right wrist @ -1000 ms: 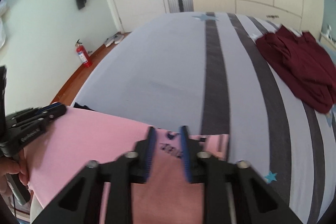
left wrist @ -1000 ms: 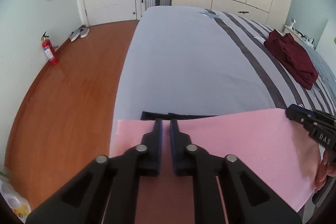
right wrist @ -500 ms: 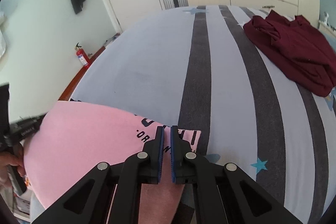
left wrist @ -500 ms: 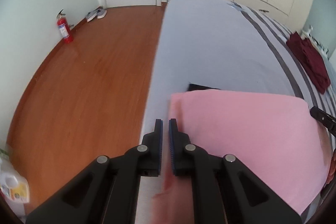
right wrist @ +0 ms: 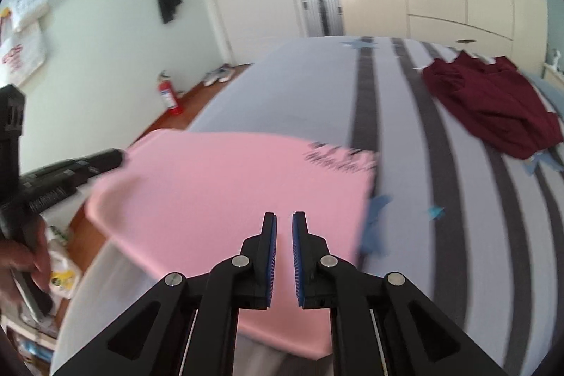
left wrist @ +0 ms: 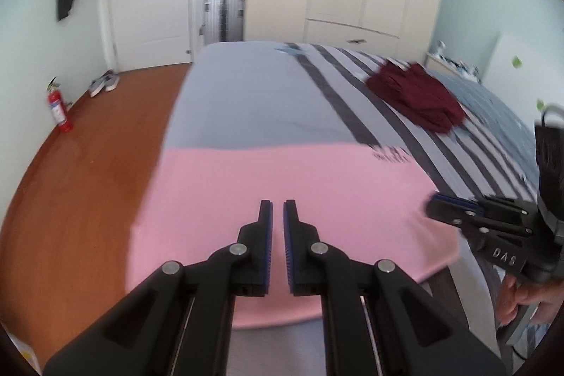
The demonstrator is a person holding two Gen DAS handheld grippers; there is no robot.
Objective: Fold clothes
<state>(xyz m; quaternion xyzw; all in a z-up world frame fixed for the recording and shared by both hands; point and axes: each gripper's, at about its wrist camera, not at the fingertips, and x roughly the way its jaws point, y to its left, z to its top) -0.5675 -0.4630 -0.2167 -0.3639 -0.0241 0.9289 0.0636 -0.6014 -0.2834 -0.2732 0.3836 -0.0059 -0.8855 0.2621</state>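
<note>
A pink garment [left wrist: 282, 171] with dark print near its far right corner lies folded flat at the near end of the bed [left wrist: 253, 83]. My left gripper [left wrist: 277, 203] hovers over its near half, shut, with nothing between the pads. In the left wrist view my right gripper [left wrist: 437, 205] is at the garment's right edge, held by a hand [left wrist: 528, 302]. In the right wrist view my right gripper [right wrist: 284, 215] is over the pink garment [right wrist: 218, 185], its jaws opening with nothing between them. My left gripper [right wrist: 118, 157] is at the garment's left corner.
A crumpled maroon garment [right wrist: 493, 104] lies far right on the grey striped bed [right wrist: 299, 87]. The bed's left edge drops to a wooden floor [left wrist: 98, 164] with a fire extinguisher [left wrist: 58, 108] and shoes [left wrist: 104, 83]. A suitcase [left wrist: 224, 16], door and wardrobe stand behind.
Both grippers have shifted across the pink garment and risen slightly. The black layer seen under its far edge no longer shows. The right jaws stand a little wider than half a second ago.
</note>
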